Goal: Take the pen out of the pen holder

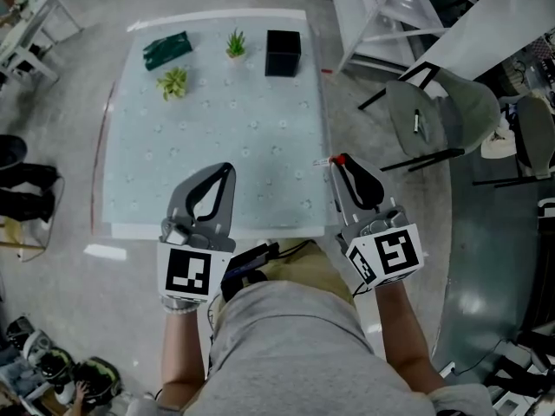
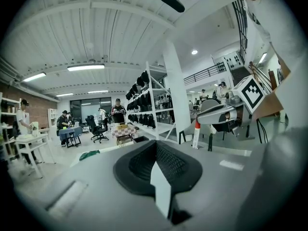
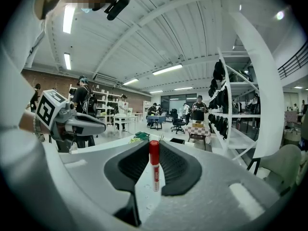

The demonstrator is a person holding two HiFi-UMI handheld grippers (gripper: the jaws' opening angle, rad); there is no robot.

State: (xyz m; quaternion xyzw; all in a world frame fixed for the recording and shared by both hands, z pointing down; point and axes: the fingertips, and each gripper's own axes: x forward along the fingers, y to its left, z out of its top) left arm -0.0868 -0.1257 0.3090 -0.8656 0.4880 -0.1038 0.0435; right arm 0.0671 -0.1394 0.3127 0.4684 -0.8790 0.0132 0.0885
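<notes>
Jaws of the left gripper point(image 2: 156, 150) shut tight, black ribbed pads meeting in a narrow seam, nothing between them. Jaws of the right gripper point(image 3: 154, 148) partly apart and clamped on the pen point(image 3: 154, 165): a slim round barrel, white with a red printed band and a glossy red cap, upright between the textured black pads, cap end topmost.

Both grippers smooth grey plastic with rounded, teardrop-shaped heads, each backed by a white cube with black square markers, side by side over the near edge of the desk point(image 1: 217, 128). Pen at the near right corner of the desk, clear of the holder point(image 1: 283, 52) and well apart from it.

Holder a matt black square box, upright at the far edge, right of centre. Left of it a small spiky green plant point(image 1: 236, 44), then a paler, bushier plant point(image 1: 173, 82) slightly nearer, and a crumpled dark green pouch point(image 1: 167, 48) at the far left corner. Desk top pale and glossy, dotted with a regular grid of small round marks. Right of the desk, a grey moulded chair point(image 1: 442, 115) with a curved shell.
</notes>
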